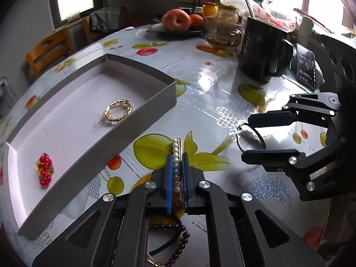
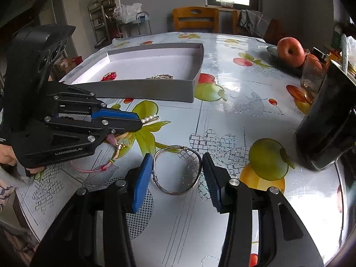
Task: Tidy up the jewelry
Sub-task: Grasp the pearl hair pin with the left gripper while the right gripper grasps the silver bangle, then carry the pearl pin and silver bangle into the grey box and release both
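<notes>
My left gripper [image 1: 177, 158] [image 2: 140, 120] is shut on a pearl hair clip [image 1: 176, 148] [image 2: 150, 118], low over the fruit-print tablecloth. Under it lie a dark red bead bracelet [image 1: 181, 240] and a pink cord bracelet [image 2: 93, 169]. A grey shallow box [image 1: 153, 111] [image 2: 142, 89] to the left holds a gold oval clip [image 1: 118, 111] [image 2: 162, 76] and a red bead brooch [image 1: 44, 169] [image 2: 109, 76]. My right gripper [image 1: 248, 138] [image 2: 176, 160] straddles a silver wire bangle [image 1: 237, 138] [image 2: 178, 193] lying on the table, with its pads against both sides.
A black mug [image 1: 262, 51] [image 2: 322, 122] stands at the back right beside a phone [image 1: 307, 66]. An apple [image 1: 175, 20] [image 2: 289, 51] on a plate, jars and bags crowd the far edge. A wooden chair [image 2: 195, 19] stands behind the table.
</notes>
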Motion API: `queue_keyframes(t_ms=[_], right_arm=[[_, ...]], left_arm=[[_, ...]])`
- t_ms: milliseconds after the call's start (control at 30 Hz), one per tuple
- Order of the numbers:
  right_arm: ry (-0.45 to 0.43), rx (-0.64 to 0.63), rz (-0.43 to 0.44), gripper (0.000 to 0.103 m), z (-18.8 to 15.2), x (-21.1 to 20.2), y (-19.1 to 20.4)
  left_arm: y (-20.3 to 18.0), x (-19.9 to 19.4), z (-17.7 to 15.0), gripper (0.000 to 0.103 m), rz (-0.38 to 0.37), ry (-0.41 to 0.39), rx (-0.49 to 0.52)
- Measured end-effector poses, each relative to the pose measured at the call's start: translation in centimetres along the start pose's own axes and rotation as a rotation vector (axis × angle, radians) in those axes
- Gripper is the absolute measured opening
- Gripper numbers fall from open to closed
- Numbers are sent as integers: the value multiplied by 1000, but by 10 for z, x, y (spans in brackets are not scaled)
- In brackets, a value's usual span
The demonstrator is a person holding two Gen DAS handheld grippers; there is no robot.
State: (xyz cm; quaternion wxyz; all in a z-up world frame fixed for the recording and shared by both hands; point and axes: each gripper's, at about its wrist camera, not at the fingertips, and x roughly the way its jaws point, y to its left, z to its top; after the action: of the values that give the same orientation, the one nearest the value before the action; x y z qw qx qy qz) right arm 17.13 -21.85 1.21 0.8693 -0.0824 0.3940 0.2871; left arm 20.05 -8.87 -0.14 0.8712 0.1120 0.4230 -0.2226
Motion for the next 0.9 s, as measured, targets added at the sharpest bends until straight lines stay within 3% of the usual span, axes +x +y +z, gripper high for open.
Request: queue_keyframes(t_ms=[467, 900], right_arm=[[-66, -71, -17, 46, 32, -24, 23], [-89, -104, 8, 46, 76, -8, 33]], left_arm=[[25, -51, 11, 8, 10, -168, -92], [74, -80, 1, 8, 59, -220, -185]])
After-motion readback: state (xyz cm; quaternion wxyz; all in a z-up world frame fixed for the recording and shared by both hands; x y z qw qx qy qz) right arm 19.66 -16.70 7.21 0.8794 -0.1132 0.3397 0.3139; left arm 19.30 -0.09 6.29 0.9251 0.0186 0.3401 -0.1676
